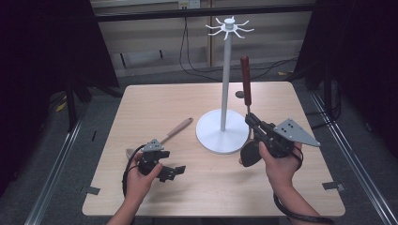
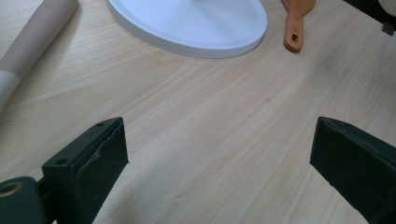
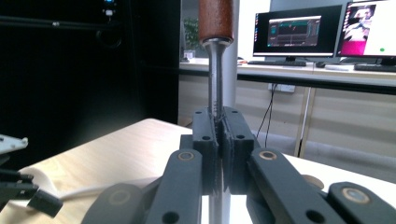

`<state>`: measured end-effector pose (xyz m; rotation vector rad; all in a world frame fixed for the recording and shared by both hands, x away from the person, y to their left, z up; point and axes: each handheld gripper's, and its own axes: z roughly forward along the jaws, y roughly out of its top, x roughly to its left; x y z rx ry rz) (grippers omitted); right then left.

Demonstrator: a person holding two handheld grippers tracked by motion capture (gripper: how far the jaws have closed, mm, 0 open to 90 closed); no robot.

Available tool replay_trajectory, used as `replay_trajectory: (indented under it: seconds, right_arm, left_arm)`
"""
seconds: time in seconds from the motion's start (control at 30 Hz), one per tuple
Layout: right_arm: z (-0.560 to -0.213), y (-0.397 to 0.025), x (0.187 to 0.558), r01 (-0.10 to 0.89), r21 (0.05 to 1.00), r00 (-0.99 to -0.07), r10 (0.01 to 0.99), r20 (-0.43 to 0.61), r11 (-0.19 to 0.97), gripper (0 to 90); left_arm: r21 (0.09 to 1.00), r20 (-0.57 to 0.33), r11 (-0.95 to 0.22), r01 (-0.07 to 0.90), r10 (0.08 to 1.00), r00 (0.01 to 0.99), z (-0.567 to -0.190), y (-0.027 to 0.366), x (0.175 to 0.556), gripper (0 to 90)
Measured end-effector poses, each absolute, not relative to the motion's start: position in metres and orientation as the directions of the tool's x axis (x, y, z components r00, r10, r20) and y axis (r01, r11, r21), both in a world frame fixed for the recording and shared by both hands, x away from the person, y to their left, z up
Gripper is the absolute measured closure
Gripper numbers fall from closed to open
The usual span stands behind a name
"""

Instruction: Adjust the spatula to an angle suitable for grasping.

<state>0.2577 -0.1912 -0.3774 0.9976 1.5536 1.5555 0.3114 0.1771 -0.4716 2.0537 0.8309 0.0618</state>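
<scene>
Thing in hand: a spatula (image 1: pixel 246 101) with a dark red-brown wooden handle, a thin metal shank and a black blade, held upright above the counter (image 1: pixel 187 187), just right of the white hook stand (image 1: pixel 225 84).
Right hand-held gripper (image 1: pixel 252 121): jaws pressed together on the metal shank just below the handle, seen clearly in the right gripper view (image 3: pixel 219 135).
Left hand-held gripper (image 1: pixel 171 171): jaws spread wide and holding nothing, low over bare wood (image 2: pixel 219 154).
Second utensil: a pale-handled turner (image 1: pixel 176 129) lies flat on the counter beside the stand's base.
Handling: likely light and stiff; the polished shank looks slippery and narrow, so it may pivot in the pinch.
Better hold: the wooden handle, thicker and grippier, though the end must stay free for a hook.
Risk: the stand looks tall and slender; a knock could rock it.
</scene>
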Motion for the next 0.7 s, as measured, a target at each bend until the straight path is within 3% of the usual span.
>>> replay_trajectory:
  seconds: [0.7]
  right_arm:
    - [-0.350, -0.191, 0.272, -0.033, 0.993, -0.453, 0.888, 0.085, -0.113, 86.0]
  left_arm:
    - [0.762, -0.260, -0.373, 0.530, 0.573, 0.777, -0.471, 0.176, 0.313, 3.9]
